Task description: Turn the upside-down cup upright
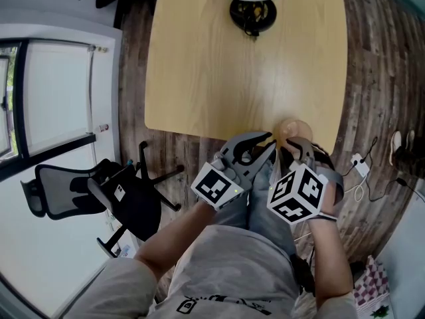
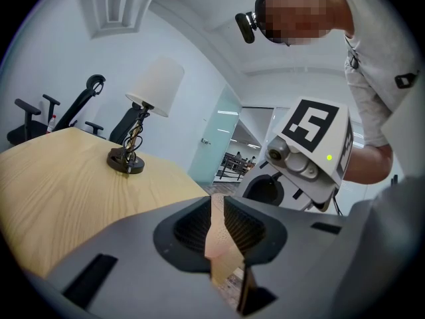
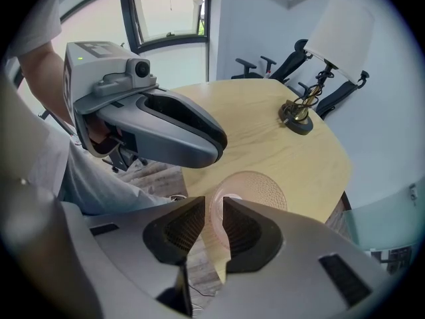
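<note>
A translucent pink cup (image 1: pixel 292 129) with a dotted wall sits at the near edge of the wooden table (image 1: pixel 219 78). I cannot tell which end is up. My left gripper (image 1: pixel 271 143) comes at it from the left, almost level. In the left gripper view the cup's wall (image 2: pixel 222 244) fills the narrow gap of that gripper (image 2: pixel 218 206). My right gripper (image 1: pixel 293 147) points steeply down over the cup. In the right gripper view its jaws (image 3: pixel 214 203) are closed on the near wall of the cup (image 3: pixel 255 188). The left gripper (image 3: pixel 216 148) shows just beside the cup.
A lamp with a black base (image 1: pixel 252 13) stands at the table's far side. A black office chair (image 1: pixel 126 195) is on the wood floor to the left. A white plug and cable (image 1: pixel 359 165) lie on the floor to the right.
</note>
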`<action>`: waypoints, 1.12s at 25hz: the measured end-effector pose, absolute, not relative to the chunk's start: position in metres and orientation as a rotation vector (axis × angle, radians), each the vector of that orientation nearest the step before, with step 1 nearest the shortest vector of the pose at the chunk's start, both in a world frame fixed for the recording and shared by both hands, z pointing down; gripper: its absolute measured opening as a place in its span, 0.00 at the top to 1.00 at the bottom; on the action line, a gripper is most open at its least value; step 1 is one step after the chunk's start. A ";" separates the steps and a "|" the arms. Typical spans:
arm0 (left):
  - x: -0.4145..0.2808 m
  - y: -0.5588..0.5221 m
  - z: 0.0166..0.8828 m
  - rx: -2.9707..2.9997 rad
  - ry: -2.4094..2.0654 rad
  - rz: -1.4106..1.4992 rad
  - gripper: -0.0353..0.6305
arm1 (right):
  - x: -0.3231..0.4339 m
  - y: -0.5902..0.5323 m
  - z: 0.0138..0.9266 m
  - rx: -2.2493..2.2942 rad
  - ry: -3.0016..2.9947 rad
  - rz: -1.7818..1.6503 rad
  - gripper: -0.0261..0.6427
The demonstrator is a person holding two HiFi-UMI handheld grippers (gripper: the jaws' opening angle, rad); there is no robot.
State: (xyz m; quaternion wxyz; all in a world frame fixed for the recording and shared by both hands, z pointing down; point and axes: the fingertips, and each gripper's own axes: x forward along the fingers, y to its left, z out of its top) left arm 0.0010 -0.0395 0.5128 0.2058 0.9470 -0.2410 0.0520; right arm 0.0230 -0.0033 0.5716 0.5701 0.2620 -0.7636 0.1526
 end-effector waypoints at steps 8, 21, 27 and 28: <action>-0.001 -0.040 0.498 2.645 -0.683 0.141 0.85 | 0.020 -0.008 0.531 0.699 -1.888 0.349 0.81; -0.004 -0.031 0.387 2.684 -0.676 0.099 0.85 | 0.040 -0.014 0.399 1.070 -2.203 0.312 0.91; -0.001 -0.015 0.331 2.711 -0.663 0.049 0.87 | 0.043 -0.004 0.336 1.232 -2.380 0.321 0.92; 0.002 -0.013 0.323 2.723 -0.654 0.042 0.87 | 0.043 -0.004 0.327 1.244 -2.403 0.279 0.92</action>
